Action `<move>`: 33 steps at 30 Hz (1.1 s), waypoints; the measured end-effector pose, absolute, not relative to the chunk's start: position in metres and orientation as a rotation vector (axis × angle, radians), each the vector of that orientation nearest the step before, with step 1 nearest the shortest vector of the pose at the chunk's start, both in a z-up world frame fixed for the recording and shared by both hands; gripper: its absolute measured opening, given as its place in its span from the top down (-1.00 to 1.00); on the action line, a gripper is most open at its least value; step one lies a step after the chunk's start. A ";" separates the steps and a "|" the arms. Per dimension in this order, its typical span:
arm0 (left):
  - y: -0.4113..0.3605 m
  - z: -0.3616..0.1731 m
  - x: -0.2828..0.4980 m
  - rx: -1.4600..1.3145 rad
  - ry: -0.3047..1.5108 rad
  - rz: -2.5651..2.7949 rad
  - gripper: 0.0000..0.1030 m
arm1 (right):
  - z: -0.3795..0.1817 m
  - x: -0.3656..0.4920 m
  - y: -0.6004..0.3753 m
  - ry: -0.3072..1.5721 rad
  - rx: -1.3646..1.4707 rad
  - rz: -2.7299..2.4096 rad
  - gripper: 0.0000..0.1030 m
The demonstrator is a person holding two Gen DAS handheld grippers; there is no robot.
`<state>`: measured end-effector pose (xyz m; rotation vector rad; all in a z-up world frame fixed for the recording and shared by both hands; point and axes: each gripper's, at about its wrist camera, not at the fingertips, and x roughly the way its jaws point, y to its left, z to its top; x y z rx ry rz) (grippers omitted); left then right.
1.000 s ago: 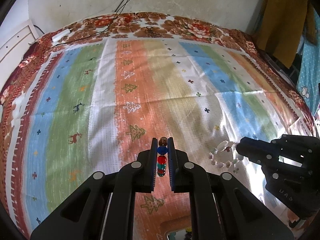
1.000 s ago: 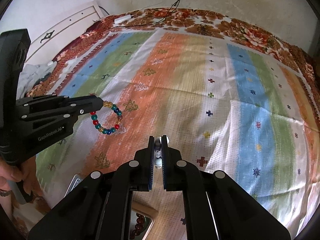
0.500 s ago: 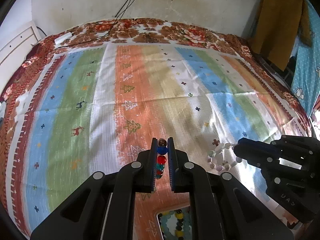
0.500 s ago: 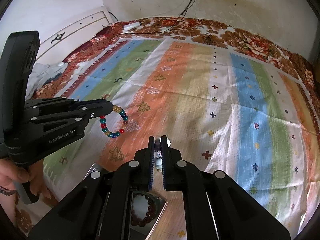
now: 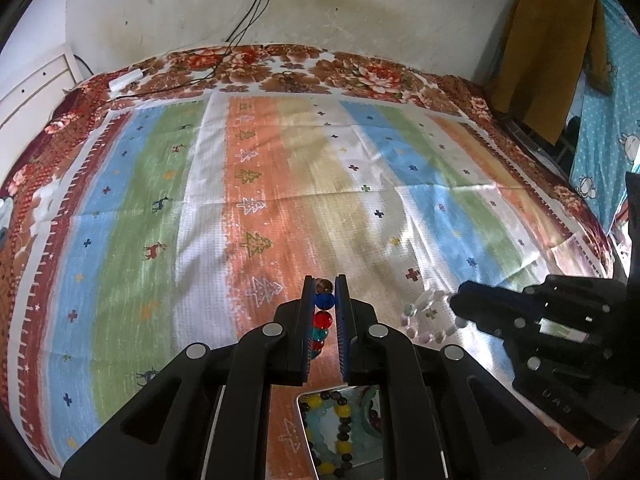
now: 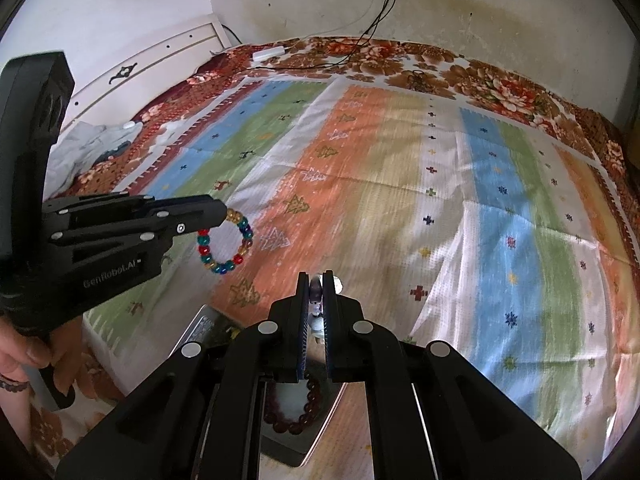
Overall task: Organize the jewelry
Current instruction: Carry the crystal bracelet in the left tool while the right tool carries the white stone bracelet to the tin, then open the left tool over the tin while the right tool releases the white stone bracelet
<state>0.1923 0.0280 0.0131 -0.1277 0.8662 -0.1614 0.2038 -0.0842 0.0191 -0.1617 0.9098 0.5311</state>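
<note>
My left gripper (image 5: 325, 286) is shut on a multicoloured bead bracelet (image 5: 323, 320), which hangs as a ring from its tip in the right wrist view (image 6: 225, 241). My right gripper (image 6: 316, 280) is shut on a pale white-pink bead bracelet (image 5: 426, 318), seen edge-on between its fingers (image 6: 316, 300). Both are held above the striped cloth (image 5: 280, 200). Below the grippers lies a shiny metal tray (image 5: 362, 462) holding a yellow-and-dark bead bracelet (image 5: 340, 432). A dark red bead bracelet (image 6: 298, 414) lies in the tray (image 6: 320, 436) under my right gripper.
The bed is covered by the striped cloth over a floral sheet (image 5: 360, 76). A white power strip (image 5: 125, 79) with cables lies at the far left. A headboard (image 6: 160, 60) and crumpled clothes (image 6: 92, 148) are at the left. A brown garment (image 5: 548, 48) hangs at the right.
Both grippers have lifted and drawn back with their bracelets. The tray with its bracelets has come further into view beneath them.
</note>
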 end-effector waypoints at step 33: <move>0.011 0.006 0.127 -0.122 0.860 -0.199 0.29 | 0.008 0.148 -0.095 0.942 -0.153 0.587 0.48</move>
